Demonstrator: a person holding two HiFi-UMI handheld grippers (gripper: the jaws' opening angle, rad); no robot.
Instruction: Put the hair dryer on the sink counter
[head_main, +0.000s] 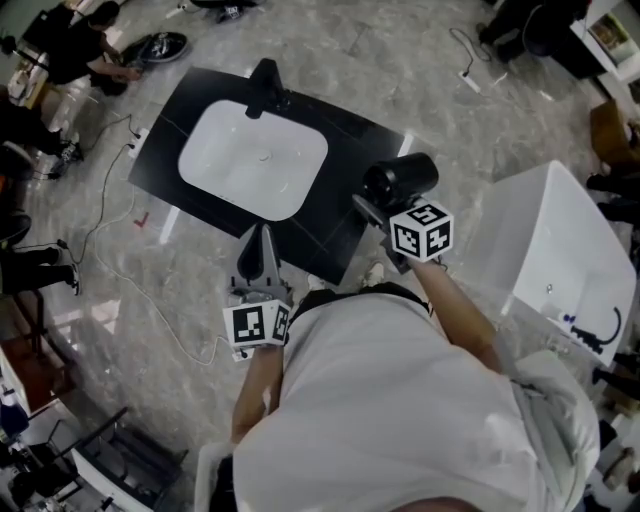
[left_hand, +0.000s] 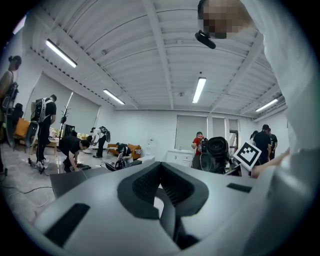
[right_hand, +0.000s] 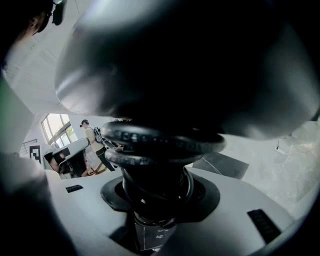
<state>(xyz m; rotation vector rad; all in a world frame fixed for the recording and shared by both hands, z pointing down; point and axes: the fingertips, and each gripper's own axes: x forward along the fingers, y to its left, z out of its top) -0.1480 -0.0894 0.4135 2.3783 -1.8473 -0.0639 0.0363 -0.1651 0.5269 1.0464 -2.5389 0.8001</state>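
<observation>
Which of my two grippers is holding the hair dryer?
The right gripper: it is clamped on the black hair dryer, while the left gripper is shut with nothing in it.

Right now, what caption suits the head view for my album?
Seen from above: right claw holds a black hair dryer at the edge of the sink counter; left claw empty.

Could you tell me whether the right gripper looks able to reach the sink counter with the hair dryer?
Probably yes: the right gripper, shut on the hair dryer, hangs at the right edge of the sink counter, and the dark surface beside the basin looks bare. The left gripper sits aside.
</observation>
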